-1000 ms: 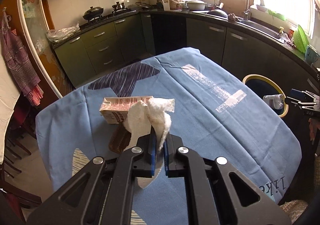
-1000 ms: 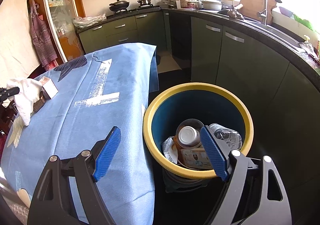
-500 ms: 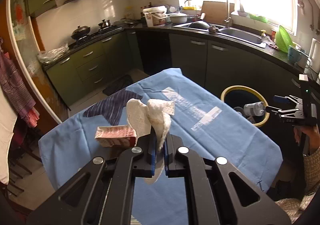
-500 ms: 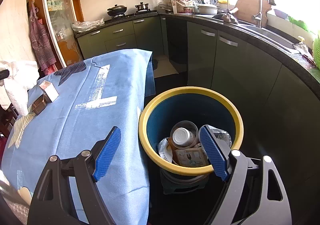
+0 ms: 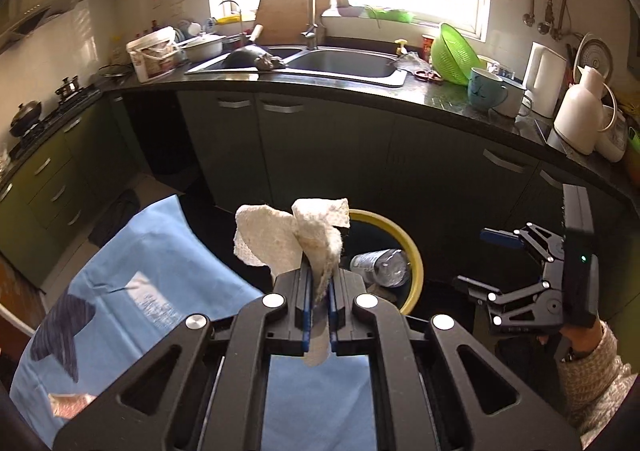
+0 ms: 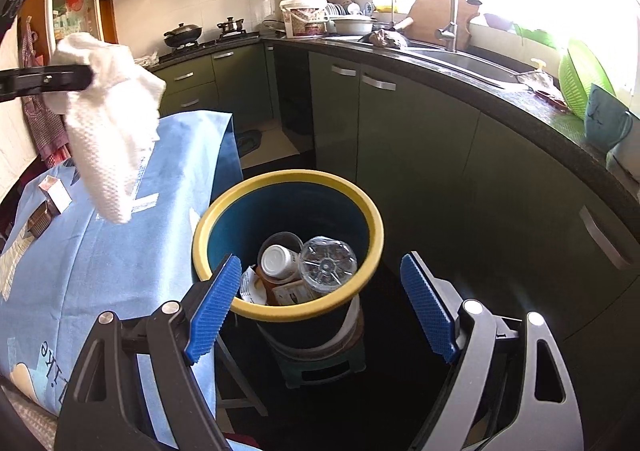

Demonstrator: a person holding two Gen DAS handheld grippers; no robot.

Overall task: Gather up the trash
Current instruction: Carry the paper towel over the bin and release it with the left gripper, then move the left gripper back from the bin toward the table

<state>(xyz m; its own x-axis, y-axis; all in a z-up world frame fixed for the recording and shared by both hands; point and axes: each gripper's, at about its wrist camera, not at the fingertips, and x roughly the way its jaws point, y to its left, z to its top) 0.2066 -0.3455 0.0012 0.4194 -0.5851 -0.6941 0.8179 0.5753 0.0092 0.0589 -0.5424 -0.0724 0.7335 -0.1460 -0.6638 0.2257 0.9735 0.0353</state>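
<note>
My left gripper (image 5: 318, 291) is shut on a crumpled white paper towel (image 5: 288, 239), which hangs in the air over the table's edge, just short of the yellow-rimmed bin (image 5: 412, 251). In the right wrist view the towel (image 6: 108, 131) dangles from the left gripper (image 6: 86, 77) to the upper left of the bin (image 6: 288, 177). The bin holds a plastic bottle (image 6: 328, 263), a cup (image 6: 278, 261) and cartons. My right gripper (image 6: 320, 303) is open and empty in front of the bin. A small carton (image 6: 54, 191) lies on the blue tablecloth (image 6: 120, 271).
The bin stands on a low stool (image 6: 320, 363) between the table and dark green cabinets (image 6: 420, 139). A curved counter with a sink (image 5: 344, 63) runs behind it. A person's hand and sleeve (image 5: 588, 367) hold the right gripper (image 5: 478, 261) to the right of the bin.
The left gripper has swung right with the towel, from above the carton on the table to the table's edge near the bin. The right gripper has shifted a little, staying open.
</note>
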